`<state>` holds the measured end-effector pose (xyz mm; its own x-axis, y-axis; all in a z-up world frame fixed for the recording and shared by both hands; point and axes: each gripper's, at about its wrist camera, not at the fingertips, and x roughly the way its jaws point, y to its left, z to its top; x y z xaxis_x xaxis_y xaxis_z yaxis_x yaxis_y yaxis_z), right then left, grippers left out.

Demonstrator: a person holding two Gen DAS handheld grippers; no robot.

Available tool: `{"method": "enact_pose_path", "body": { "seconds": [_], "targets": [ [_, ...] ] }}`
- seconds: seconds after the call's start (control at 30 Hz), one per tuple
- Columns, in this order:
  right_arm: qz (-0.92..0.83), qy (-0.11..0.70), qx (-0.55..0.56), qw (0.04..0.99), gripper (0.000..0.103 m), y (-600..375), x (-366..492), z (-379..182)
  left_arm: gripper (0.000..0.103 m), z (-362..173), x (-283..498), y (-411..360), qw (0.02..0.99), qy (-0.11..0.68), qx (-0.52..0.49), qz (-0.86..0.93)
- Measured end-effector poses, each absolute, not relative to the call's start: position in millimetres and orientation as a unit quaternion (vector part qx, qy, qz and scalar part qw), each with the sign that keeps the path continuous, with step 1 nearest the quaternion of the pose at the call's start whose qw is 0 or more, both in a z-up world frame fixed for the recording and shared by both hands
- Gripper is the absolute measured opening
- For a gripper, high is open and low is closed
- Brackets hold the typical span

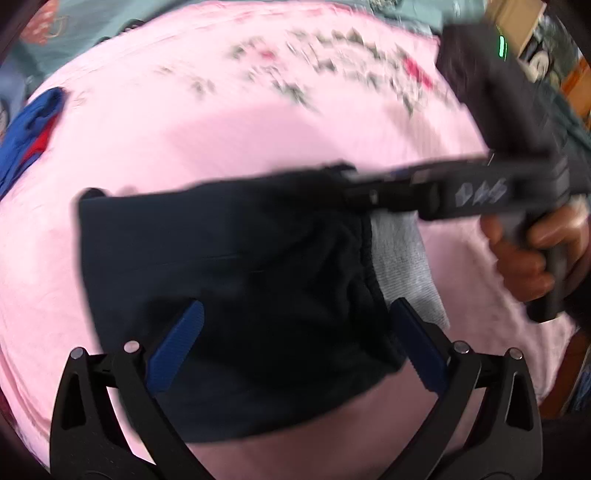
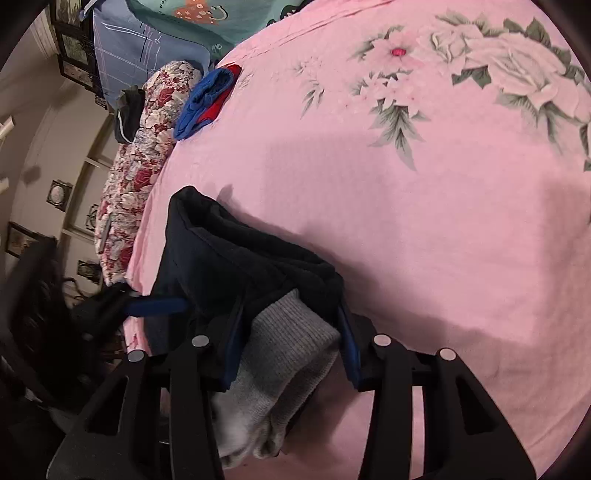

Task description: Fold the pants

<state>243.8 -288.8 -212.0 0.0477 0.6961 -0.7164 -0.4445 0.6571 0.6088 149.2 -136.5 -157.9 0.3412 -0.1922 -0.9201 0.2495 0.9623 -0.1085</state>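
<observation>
The left tongs stand wide apart over the dark pants, one blue pad on each side of the folded bundle, with nothing pinched between them; the left pad lies on the dark cloth and the right pad sits at the gathered waist edge. The right tongs are partly closed around the grey ribbed part of the pants and the dark layers bunched above it, with cloth filling the gap between the pads, though whether they truly pinch it or only straddle it I cannot tell. In the left wrist view the right tongs reach in sideways at the top right corner of the bundle, gripped by the right hand, and their image is blurred. The pants lie as a folded dark block on the pink bedsheet, with the grey part poking out at the waist end. The sheet carries a print of pale flowers with green leaves. Well apart from the pants, near the far edge of the bed, lies a crumpled blue and red garment. Beside it runs a red-flowered quilt, and beyond that a blue pillow and a teal one.
</observation>
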Motion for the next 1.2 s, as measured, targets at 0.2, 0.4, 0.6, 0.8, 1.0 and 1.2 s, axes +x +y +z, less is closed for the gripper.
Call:
{"method": "enact_pose_path", "body": {
  "seconds": [0.2,0.4,0.6,0.8,1.0,1.2],
  "targets": [
    [0.368,0.559,0.117,0.734,0.045,-287,238,-215,0.098,-145,115,-36,0.821,0.569,-0.04,-0.028],
    [0.372,0.558,0.116,0.733,0.045,-288,240,-214,0.083,-168,96,16,0.79,0.593,-0.158,-0.002],
    [0.369,0.561,0.115,0.732,0.045,-288,240,-214,0.075,-190,96,15,0.772,0.598,-0.213,-0.035],
    [0.366,0.561,0.115,0.733,0.045,-287,239,-213,0.07,-204,104,9,0.761,0.609,-0.222,-0.043],
    [0.36,0.56,0.117,0.737,0.045,-287,237,-214,0.061,-207,108,7,0.756,0.61,-0.232,-0.051],
    [0.344,0.555,0.096,0.751,0.045,-281,232,-207,0.048,-198,109,-8,0.771,0.605,-0.194,-0.047]
  ]
}}
